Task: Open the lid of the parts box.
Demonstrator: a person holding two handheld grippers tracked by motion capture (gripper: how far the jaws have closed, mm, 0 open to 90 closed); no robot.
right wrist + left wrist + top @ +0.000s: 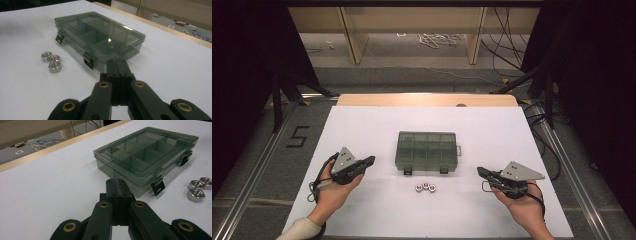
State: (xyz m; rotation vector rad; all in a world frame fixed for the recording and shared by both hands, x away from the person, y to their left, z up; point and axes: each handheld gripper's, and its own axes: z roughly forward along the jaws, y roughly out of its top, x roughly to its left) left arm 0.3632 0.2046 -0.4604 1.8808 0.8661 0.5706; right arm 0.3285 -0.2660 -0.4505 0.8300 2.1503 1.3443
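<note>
Nothing looks started yet. The left tongs (371,160) rest at about 8 o'clock on the table (362,125), clenched on nothing. The box (427,150) sits at the centre, lid down and both latches apparently fastened, its compartments looking empty. Three nuts (425,186) lie in a touching cluster just at its 6 o'clock. The right tongs (480,171), at 4 o'clock, are likewise clenched and empty. Opening and loading appear still to do; nothing blocks the way.

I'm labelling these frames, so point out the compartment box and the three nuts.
compartment box (427,149): high view, middle of its clear lid.
three nuts (425,187): high view, middle nut of the cluster, in front of the box.
</note>
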